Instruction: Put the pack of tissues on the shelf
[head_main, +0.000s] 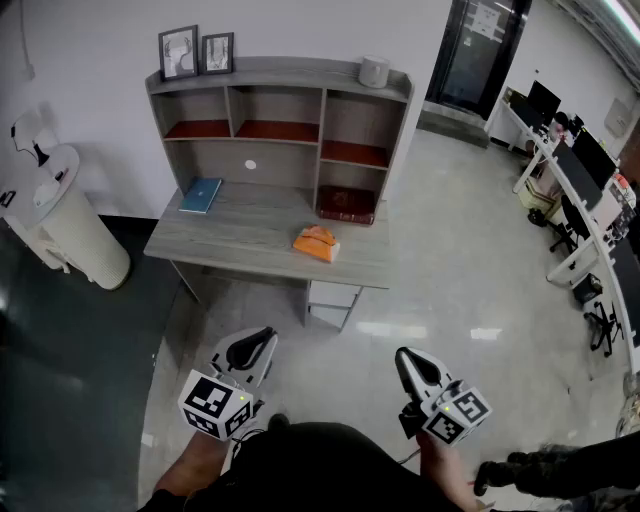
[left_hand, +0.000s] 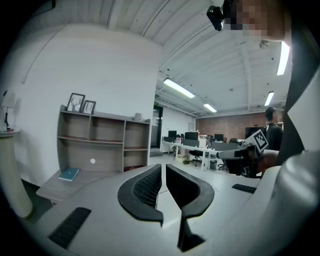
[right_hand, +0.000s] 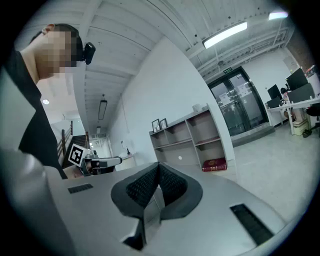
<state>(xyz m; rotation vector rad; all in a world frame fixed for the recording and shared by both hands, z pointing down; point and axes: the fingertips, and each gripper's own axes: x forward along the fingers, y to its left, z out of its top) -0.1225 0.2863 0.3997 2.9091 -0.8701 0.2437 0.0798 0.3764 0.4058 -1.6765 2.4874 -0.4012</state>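
Left gripper (head_main: 260, 340): clenched on nothing, low and near the person, well apart from the worktop (head_main: 240, 240).
Pack of tissues (head_main: 316, 243): lies on the worktop, below the shelf (head_main: 280, 98), not yet taken.
Right gripper (head_main: 408, 360): jaws together, empty, equally far away.

Matt wood-grain shelf (head_main: 290, 72), glossy polished floor (head_main: 450, 280)

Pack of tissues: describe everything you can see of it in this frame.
The pack of tissues is orange with a paler patch at one end, and looks soft. It lies flat on the grey wood-look desk, towards the right front, in front of the lower shelf compartment that holds a dark red book. Only the desk touches it, and nothing holds it.
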